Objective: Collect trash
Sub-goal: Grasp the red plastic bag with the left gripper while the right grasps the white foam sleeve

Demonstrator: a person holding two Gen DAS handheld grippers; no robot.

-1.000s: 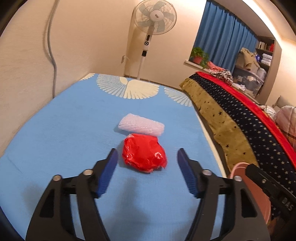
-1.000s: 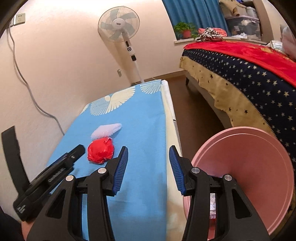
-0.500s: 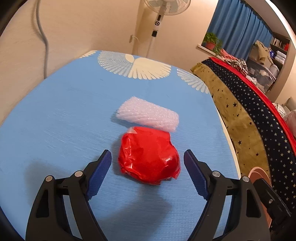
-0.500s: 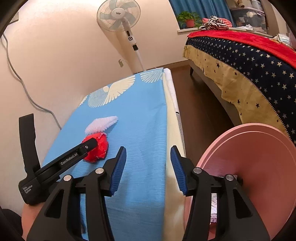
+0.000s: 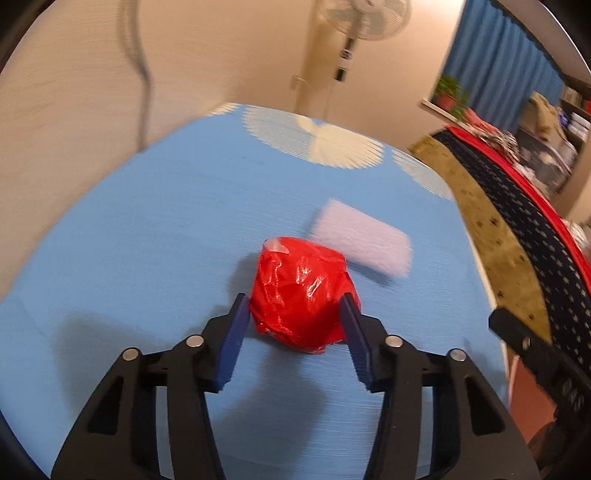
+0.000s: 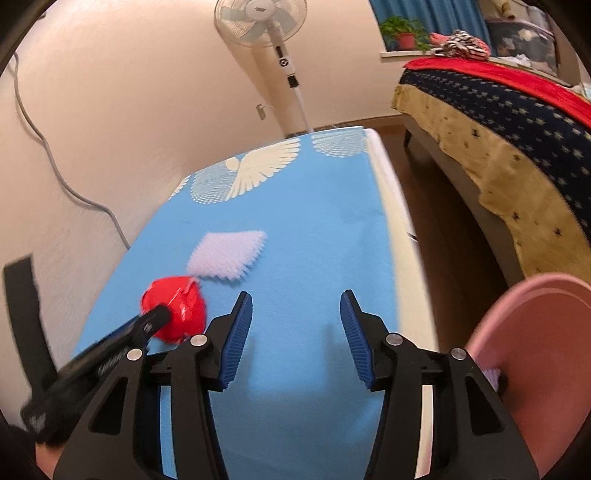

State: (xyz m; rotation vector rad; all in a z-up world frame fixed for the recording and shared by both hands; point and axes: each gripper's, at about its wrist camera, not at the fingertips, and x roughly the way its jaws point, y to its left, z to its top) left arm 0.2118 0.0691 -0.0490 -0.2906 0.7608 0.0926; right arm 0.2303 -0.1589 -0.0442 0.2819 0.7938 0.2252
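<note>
A crumpled red plastic ball [image 5: 301, 291] lies on the blue cloth-covered table [image 5: 147, 258]. My left gripper [image 5: 293, 299] is around it, jaws closing, and both blue pads touch its sides. Just behind it to the right lies a white bubble-wrap piece [image 5: 364, 242], blurred. In the right wrist view the red ball [image 6: 181, 306] sits at the left with a left finger [image 6: 155, 317] against it, and the bubble wrap [image 6: 229, 256] lies beyond. My right gripper [image 6: 295, 295] hangs open over bare blue cloth with nothing between its fingers.
A pink bin [image 6: 535, 350] stands off the table's right edge, low beside my right gripper. A bed with a starred cover [image 6: 517, 122] runs along the right, wooden floor between. A standing fan [image 6: 273, 33] and a wall cable [image 6: 48, 158] are behind the table.
My left gripper came forward and down onto the red ball and its jaws narrowed from wide apart to touching it. My right gripper moved left over the table; the bin slid to the frame's edge.
</note>
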